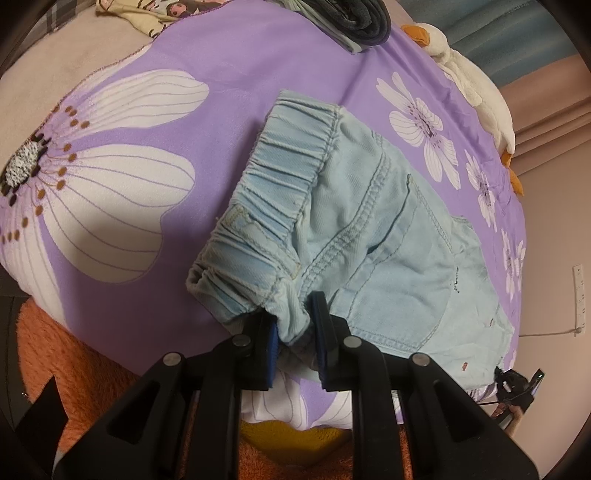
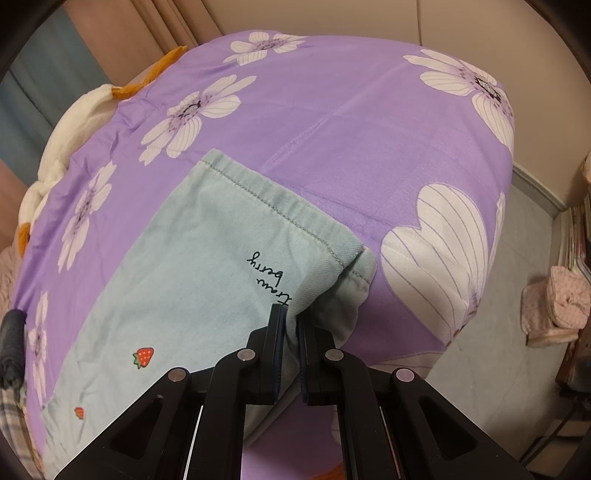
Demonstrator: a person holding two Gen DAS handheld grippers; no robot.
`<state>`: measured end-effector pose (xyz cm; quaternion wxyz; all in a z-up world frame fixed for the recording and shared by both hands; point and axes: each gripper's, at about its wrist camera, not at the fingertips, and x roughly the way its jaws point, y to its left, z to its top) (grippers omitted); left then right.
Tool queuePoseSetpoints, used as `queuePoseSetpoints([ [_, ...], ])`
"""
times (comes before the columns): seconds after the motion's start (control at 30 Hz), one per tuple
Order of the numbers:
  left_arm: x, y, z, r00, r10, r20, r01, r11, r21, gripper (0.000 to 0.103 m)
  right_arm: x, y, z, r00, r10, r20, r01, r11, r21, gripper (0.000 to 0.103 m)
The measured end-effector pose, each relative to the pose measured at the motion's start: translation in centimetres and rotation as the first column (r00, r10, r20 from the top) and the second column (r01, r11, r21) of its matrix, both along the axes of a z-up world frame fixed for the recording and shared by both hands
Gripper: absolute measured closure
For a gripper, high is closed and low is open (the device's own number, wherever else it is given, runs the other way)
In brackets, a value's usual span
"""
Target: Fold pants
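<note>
Light blue denim pants (image 1: 362,229) lie on a purple flowered bedsheet (image 1: 221,74). In the left wrist view the gathered elastic waistband (image 1: 273,199) runs toward me, and my left gripper (image 1: 293,328) is shut on its near corner. In the right wrist view the leg end of the pants (image 2: 192,280) shows a stitched hem, black script and strawberry prints. My right gripper (image 2: 291,325) is shut on the near corner of the leg hem. The right gripper also shows at the far right of the left wrist view (image 1: 517,384).
A white plush duck (image 1: 476,85) lies along the far bed edge. Folded dark clothes (image 1: 354,22) sit at the top of the sheet. An orange fuzzy blanket (image 1: 74,362) lies at the near edge. Floor and pink slippers (image 2: 557,306) are at the right.
</note>
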<state>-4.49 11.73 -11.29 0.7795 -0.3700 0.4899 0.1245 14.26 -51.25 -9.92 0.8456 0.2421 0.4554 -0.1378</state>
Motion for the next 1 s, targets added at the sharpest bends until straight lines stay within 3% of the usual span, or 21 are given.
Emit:
queuePoseSetpoints([
  [0.13, -0.5, -0.4, 0.8, 1.000, -0.011, -0.008, 0.011, 0.999, 0.032, 0.089, 0.0, -0.2, 0.1, 1.000, -0.008, -0.005, 0.008, 1.000, 0.012, 0.100],
  [0.3, -0.7, 0.3, 0.0, 1.000, 0.005, 0.006, -0.005, 1.000, -0.016, 0.087, 0.1, 0.0, 0.1, 1.000, -0.014, -0.018, 0.014, 1.000, -0.004, 0.101],
  [1.0, -0.8, 0.1, -0.5, 0.999, -0.007, 0.042, 0.008, 1.000, -0.021, 0.087, 1.1, 1.2, 0.5, 0.996, -0.033, -0.086, 0.022, 0.992, -0.127, 0.101],
])
